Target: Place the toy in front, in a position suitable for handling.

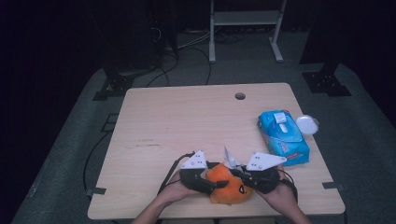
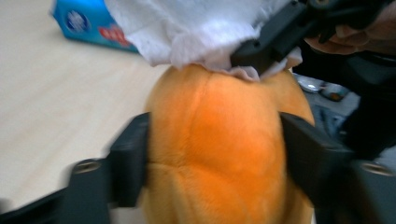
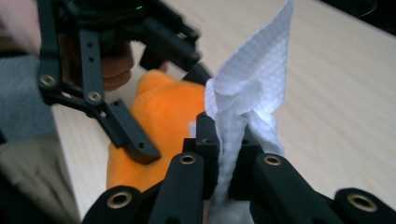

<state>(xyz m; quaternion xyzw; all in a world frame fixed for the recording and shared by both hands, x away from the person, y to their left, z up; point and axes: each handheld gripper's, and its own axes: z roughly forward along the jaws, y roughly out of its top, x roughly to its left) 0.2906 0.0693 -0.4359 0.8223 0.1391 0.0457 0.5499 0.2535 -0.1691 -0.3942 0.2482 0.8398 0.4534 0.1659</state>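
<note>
I see both grippers, left gripper (image 1: 215, 185) and right gripper (image 1: 236, 171), as black linkage frames with brass-coloured pivot screws, grey three-cornered top plates, black trailing cables, bare forearms.

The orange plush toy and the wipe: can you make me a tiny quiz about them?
1. True or false: the left tongs squeeze the orange plush toy from both sides.
2. What do the right tongs hold? A) white wipe B) blue wipes pack C) nothing
3. Fill in: the wipe touches the toy's ____ in the left gripper view.

Key: 1 true; 2 A; 3 top.
</note>
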